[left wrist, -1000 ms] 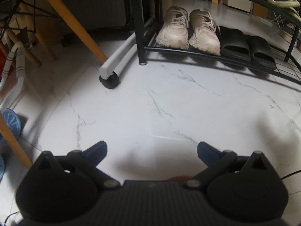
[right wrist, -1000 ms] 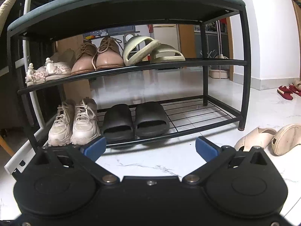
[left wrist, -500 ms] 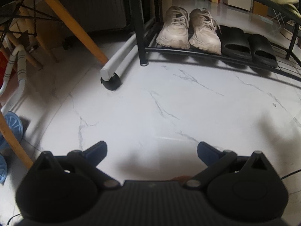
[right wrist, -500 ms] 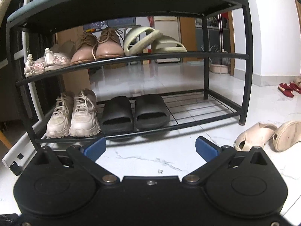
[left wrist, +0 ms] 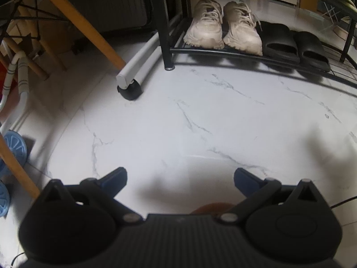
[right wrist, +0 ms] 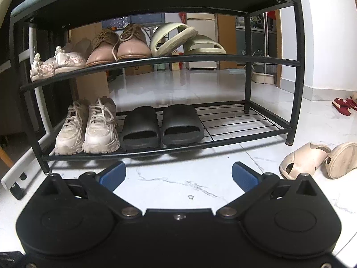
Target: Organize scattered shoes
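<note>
A black two-tier shoe rack (right wrist: pixel 294 71) stands ahead of my right gripper (right wrist: pixel 178 175), which is open and empty above the floor. Its lower shelf holds white sneakers (right wrist: pixel 89 127) and black slides (right wrist: pixel 161 124); its right part is bare wire. The upper shelf holds pearl flats (right wrist: pixel 55 62), brown lace-ups (right wrist: pixel 118 44) and pale green slides (right wrist: pixel 185 39). A beige sandal pair (right wrist: pixel 316 159) lies loose on the floor to the right, one on its side. Red shoes (right wrist: pixel 344 105) lie far right. My left gripper (left wrist: pixel 179 179) is open and empty over bare floor, the sneakers (left wrist: pixel 223 25) far ahead.
Left of the rack stand a white bar on a black caster (left wrist: pixel 130 81), wooden chair legs (left wrist: pixel 89 29) and blue discs (left wrist: pixel 14 147). A white wall and skirting (right wrist: pixel 328 89) run behind the red shoes. The floor is white marble tile (left wrist: pixel 200 120).
My right gripper has moved closer to the rack and lower, so the rack looms larger. My left gripper has shifted slightly; both stay open and empty.
</note>
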Available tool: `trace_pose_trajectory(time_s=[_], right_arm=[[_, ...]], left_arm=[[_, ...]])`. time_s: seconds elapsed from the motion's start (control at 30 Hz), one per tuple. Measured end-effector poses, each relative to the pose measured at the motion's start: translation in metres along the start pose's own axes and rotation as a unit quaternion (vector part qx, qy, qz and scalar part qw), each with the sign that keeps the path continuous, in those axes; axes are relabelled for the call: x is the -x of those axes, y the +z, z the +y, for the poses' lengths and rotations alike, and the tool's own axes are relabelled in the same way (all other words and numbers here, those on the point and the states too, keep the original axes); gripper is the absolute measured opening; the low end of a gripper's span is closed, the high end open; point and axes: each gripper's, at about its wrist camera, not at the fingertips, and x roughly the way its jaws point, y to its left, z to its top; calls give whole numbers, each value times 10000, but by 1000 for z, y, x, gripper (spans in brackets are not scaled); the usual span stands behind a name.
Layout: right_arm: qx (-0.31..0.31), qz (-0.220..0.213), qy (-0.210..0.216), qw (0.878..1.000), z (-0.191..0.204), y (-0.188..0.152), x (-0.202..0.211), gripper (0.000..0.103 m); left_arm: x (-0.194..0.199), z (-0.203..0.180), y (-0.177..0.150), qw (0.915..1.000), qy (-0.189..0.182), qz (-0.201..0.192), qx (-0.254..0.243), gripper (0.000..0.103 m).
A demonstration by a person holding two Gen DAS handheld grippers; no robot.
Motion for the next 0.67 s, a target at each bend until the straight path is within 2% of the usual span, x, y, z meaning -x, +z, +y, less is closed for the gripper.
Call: trace_pose_trajectory(time_s=[0.37,0.67], right_arm=[[91,66,14,9999,2,-3,-3,103],[127,159,42,9998,3,-5,-6,103]], left_arm=[[-1,0,-1,10000,-21,75,5,102],[-3,2,-4,9996,-259,131,-8,102]])
